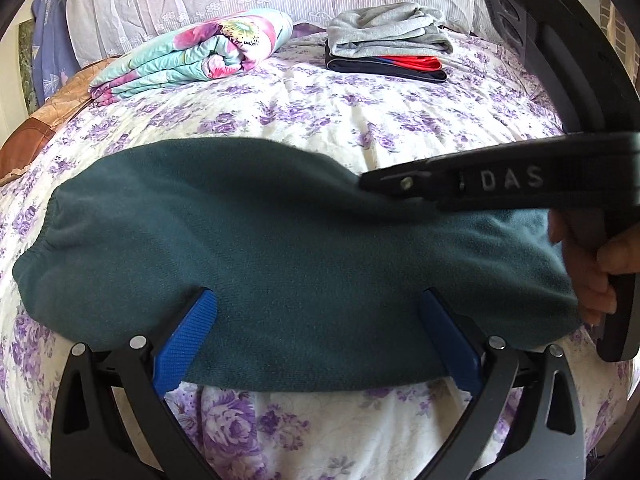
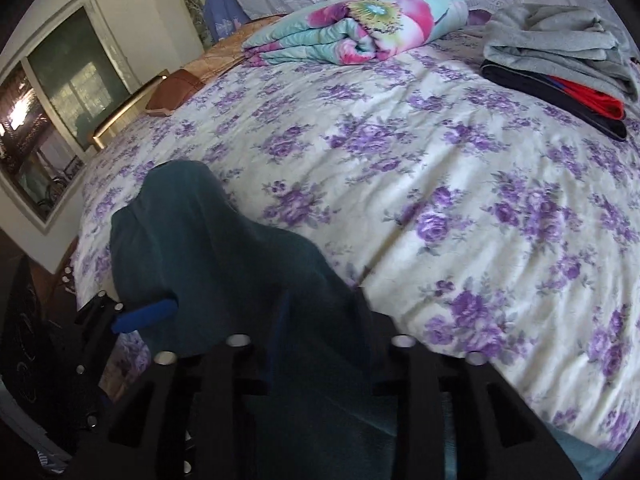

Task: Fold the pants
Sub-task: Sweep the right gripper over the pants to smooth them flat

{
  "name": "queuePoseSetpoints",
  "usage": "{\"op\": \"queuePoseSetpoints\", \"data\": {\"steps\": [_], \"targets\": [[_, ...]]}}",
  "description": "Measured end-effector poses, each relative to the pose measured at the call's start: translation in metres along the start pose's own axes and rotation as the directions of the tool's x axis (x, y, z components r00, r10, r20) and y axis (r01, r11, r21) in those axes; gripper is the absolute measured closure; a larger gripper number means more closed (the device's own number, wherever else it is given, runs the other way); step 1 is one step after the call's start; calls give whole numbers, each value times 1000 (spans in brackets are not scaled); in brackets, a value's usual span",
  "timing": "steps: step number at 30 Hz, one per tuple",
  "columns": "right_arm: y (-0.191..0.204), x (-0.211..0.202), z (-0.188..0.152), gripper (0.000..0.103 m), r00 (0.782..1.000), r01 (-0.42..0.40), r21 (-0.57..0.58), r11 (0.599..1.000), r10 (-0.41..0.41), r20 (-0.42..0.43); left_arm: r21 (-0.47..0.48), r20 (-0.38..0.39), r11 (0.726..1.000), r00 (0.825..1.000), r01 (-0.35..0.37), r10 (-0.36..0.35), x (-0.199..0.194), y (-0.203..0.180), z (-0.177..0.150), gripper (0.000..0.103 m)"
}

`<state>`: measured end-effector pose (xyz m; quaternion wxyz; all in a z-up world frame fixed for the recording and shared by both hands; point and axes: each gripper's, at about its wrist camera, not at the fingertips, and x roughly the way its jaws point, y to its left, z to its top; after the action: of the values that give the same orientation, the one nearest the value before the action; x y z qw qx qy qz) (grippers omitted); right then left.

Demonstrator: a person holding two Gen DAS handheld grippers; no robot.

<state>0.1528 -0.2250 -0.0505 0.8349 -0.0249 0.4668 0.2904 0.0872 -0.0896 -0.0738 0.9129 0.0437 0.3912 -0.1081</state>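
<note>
In the left wrist view, a brown leather cushion [image 1: 24,140] sits at the far left edge of the frame, on the bed [image 1: 320,120] with its purple-flowered cover. To its right, in the upper left, lies a folded floral quilt [image 1: 192,56] in turquoise and pink. The dark green pants [image 1: 280,260] stretch across the middle of the frame as a folded band, the elastic waistband bunched at the left end. The left hand-held gripper [image 1: 316,340] stands at the bottom centre with its blue fingers [image 1: 184,344] spread wide apart, the near edge of the pants lying between them; whether the pads touch the cloth I cannot tell. In the upper right of centre, a stack of folded clothes [image 1: 388,44] rests on the bed: grey on top, red and dark layers below. At the right, the right hand-held gripper [image 1: 384,184] reaches in from the side, its tip on the upper right part of the pants, and the person's hand [image 1: 592,260] grips its handle.

In the right wrist view, a window [image 2: 52,128] fills the left edge. The pants [image 2: 224,264] rise in a draped hump at lower left and run down between the black arms of the right hand-held gripper [image 2: 320,340], covering its fingertips, so I cannot tell whether they are together or apart. The blue finger of the left hand-held gripper [image 2: 144,314] shows just left of the cloth. The quilt [image 2: 360,24] lies at top centre, the stack of clothes [image 2: 560,64] at upper right.
</note>
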Motion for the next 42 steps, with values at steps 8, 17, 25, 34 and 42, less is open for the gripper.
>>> {"op": "queuePoseSetpoints", "data": {"steps": [8, 17, 25, 34, 42], "targets": [[18, -3, -9, 89, 997, 64, -91, 994, -59, 59, -7, -2, 1000, 1000, 8, -8, 0, 1, 1, 5], [10, -15, -1, 57, 990, -120, -48, 992, 123, 63, -64, 8, 996, 998, 67, -67, -2, 12, 0, 5], [-44, 30, 27, 74, 968, -244, 300, 922, 249, 23, -52, 4, 997, 999, 55, -54, -2, 9, 0, 5], [25, 23, 6, 89, 998, -53, -69, 996, 56, 37, -52, 2, 997, 999, 54, -54, -2, 10, 0, 5], [-11, -9, 42, 103, 973, 92, -5, 996, -89, 211, -49, 2, 998, 999, 51, -50, -2, 10, 0, 5]]}}
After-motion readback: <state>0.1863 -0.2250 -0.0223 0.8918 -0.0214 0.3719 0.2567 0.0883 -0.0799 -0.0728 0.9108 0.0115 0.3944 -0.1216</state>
